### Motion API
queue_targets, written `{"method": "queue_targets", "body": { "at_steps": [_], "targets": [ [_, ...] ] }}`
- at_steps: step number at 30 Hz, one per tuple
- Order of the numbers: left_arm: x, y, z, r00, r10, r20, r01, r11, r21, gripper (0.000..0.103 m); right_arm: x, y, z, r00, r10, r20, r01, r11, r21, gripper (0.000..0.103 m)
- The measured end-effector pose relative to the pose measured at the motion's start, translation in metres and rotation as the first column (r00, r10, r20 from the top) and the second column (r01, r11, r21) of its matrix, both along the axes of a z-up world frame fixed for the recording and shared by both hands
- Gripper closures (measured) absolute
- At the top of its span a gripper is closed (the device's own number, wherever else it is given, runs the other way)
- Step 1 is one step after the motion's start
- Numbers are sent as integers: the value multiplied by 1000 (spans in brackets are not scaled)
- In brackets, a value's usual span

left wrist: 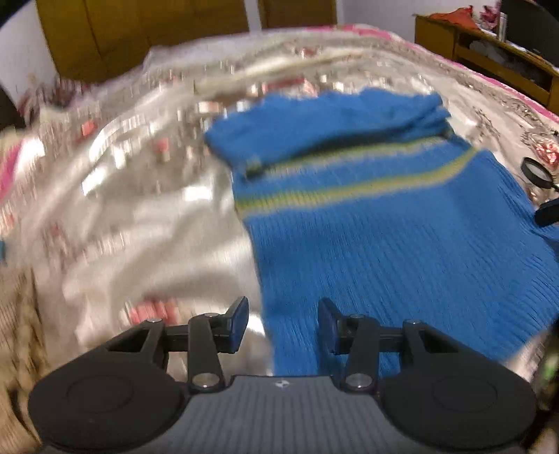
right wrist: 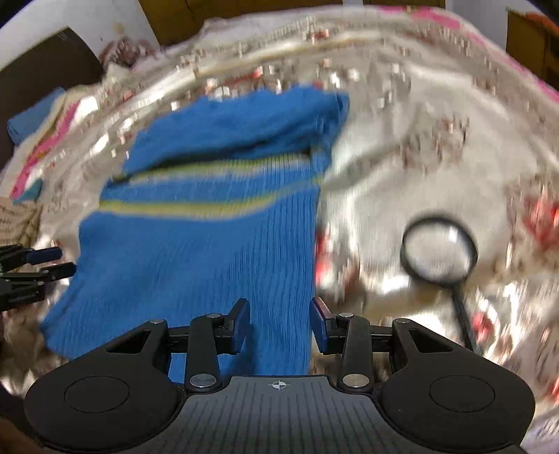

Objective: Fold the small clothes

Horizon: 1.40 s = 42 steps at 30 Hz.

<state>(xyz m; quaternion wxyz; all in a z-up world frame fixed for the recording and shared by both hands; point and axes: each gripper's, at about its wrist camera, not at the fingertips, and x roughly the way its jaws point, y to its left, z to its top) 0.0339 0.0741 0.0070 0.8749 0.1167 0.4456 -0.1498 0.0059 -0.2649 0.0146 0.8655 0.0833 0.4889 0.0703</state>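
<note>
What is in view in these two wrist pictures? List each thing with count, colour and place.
sweater: one, blue with yellow-green stripes, flat on the bed, its far part folded over.
bedspread: one, pale and shiny with red and pink flowers, under the sweater.
magnifying glass: one, black rim and handle, on the bedspread beside the sweater, apart from it.
headboard: one, brown wood, at the far end of the bed.
shelf unit: one, brown wood, beside the bed, cluttered; contents too blurred to name.
folded blue cloth: one, at the bed's far edge in the right wrist view.
left gripper: black with blue pads, open, over the sweater's near edge, nothing between the pads.
right gripper: the same, open, over the sweater's other near edge.
</note>
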Motion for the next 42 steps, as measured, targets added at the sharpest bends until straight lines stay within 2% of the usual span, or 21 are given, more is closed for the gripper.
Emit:
{"method": "queue_targets", "body": {
  "at_steps": [2, 4, 12, 15, 17, 18, 19, 22, 24, 27, 31, 35, 39, 42],
  "targets": [
    [-6, 4, -5, 998, 17, -59, -18, 999, -29, 53, -3, 1, -6, 999, -11, -30, 12, 1000, 24, 66],
    [-11, 5, -10, 996, 23, -83, -26, 999, -33, 53, -6, 1, -11, 999, -14, -51, 17, 998, 60, 64],
    [-3, 12, -13, 976, 70, -206, -89, 992, -87, 54, -12, 0, -13, 998, -10, -69, 16, 996, 90, 63],
    [-4, 10, -12, 973, 73, -220, -95, 991, -95, 62, -9, 0, -18, 995, -17, -93, 27, 993, 111, 63],
    [-3, 9, -12, 969, 70, -237, -97, 990, -104, 71, -6, -2, -20, 994, -14, -107, 29, 990, 135, 63],
    [-3, 9, -13, 966, 63, -252, -95, 989, -116, 80, -4, -3, -21, 994, -13, -113, 30, 988, 153, 63],
    [-2, 8, -14, 962, 60, -265, -96, 987, -125, 85, -3, -3, -22, 993, -11, -117, 31, 985, 170, 66],
    [-1, 5, -12, 962, 62, -268, -99, 987, -128, 88, -2, -10, -22, 993, -20, -115, 50, 962, 267, 87],
    [-1, 3, -11, 964, 58, -260, -98, 985, -145, 89, -4, -17, -23, 994, -38, -102, 72, 930, 360, 89],
    [1, 3, -8, 964, 63, -260, -117, 973, -198, 89, -7, -22, -24, 995, -68, -75, 95, 891, 444, 90],
    [5, 9, 5, 968, 77, -240, -152, 938, -312, 89, -11, -27, -16, 993, -114, -13, 102, 831, 547, 91],
    [21, 18, 22, 971, 93, -222, -179, 895, -409, 89, -5, -36, 5, 982, -174, 70, 93, 776, 624, 91],
    [45, 29, 39, 976, 110, -189, -194, 833, -518, 89, 15, -44, 27, 963, -233, 132, 83, 730, 679, 91],
    [77, 40, 43, 974, 130, -184, -216, 775, -594, 89, 41, -57, 37, 948, -281, 152, 90, 690, 719, 92]
  ]
}}
